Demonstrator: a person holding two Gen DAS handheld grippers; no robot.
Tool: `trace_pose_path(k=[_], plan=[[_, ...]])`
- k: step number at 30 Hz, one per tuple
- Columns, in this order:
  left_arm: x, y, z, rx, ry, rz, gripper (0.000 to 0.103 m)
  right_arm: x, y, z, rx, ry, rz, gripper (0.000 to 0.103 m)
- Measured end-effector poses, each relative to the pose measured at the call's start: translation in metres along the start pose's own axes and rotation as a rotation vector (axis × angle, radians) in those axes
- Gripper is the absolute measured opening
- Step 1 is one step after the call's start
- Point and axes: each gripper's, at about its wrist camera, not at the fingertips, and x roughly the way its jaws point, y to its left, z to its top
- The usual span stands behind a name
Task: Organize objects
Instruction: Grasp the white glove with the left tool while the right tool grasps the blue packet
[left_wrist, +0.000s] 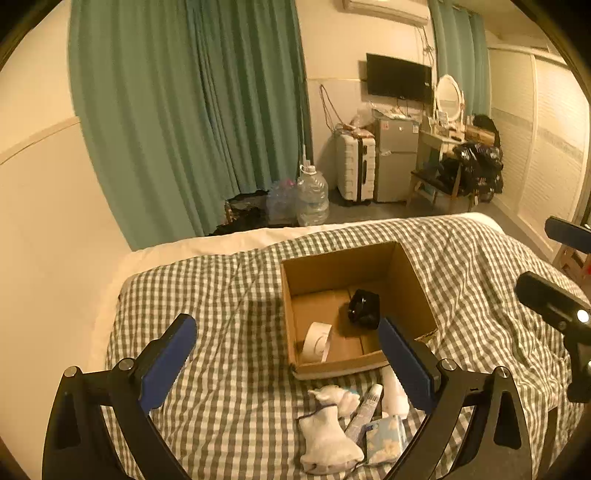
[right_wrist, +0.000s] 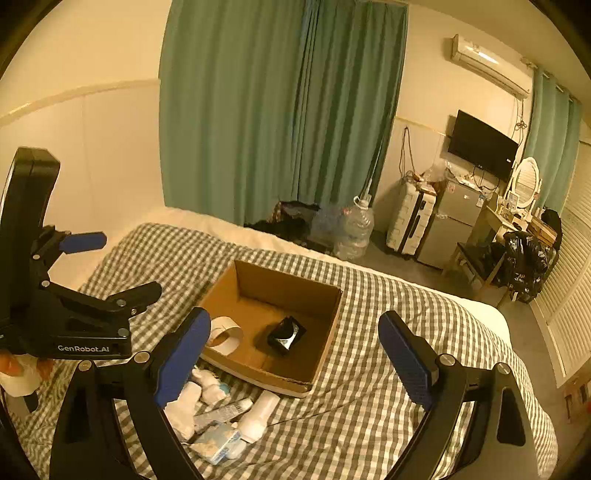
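Note:
An open cardboard box (left_wrist: 413, 288) (right_wrist: 325, 332) sits on the checked bedspread. Inside lie a black object (left_wrist: 364, 308) (right_wrist: 286, 335) and a white tape roll (left_wrist: 317, 341) (right_wrist: 225, 334). In front of the box lie white socks (left_wrist: 327, 439) (right_wrist: 183, 408), a tube (left_wrist: 365, 410) (right_wrist: 223, 411), a white bottle (left_wrist: 393, 393) (right_wrist: 258, 415) and a tissue pack (left_wrist: 384, 439) (right_wrist: 219, 445). My left gripper (left_wrist: 288, 356) is open and empty above them. My right gripper (right_wrist: 295, 354) is open and empty, over the box's near side.
The checked bedspread (left_wrist: 229, 369) (right_wrist: 388, 369) covers the bed. Beyond it stand green curtains (left_wrist: 192, 110), water jugs (left_wrist: 312, 195), a suitcase (left_wrist: 354, 168), a small fridge (left_wrist: 395, 158) and a dressing table (left_wrist: 447, 129). A wall runs along the left.

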Motion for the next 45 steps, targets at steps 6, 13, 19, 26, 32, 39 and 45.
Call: trace_pose_path(k=[6,13,19,26,32,39,45], plan=[[-0.028,0.003,-0.021,-0.004,-0.061,-0.028,0.101,-0.033,0.013,-0.016,-0.02,-0.059,-0.019,0.098],[-0.027,-0.003,-0.058,-0.014,-0.079,-0.03,0.102,-0.028,0.028,-0.037,-0.027,-0.005,0.064,0.099],[0.024,-0.002,-0.101,-0.063,0.04,-0.031,0.102,0.007,0.032,-0.074,-0.025,0.075,0.061,0.099],[0.076,-0.011,-0.149,-0.068,0.151,-0.019,0.102,0.07,0.044,-0.126,-0.032,0.225,0.043,0.099],[0.105,-0.018,-0.18,-0.047,0.24,-0.057,0.102,0.113,0.054,-0.158,-0.046,0.312,0.041,0.099],[0.125,-0.032,-0.194,-0.033,0.298,-0.137,0.102,0.146,0.037,-0.2,0.089,0.429,0.055,0.099],[0.132,-0.044,-0.198,-0.031,0.324,-0.201,0.088,0.14,0.026,-0.2,0.158,0.414,0.072,0.098]])
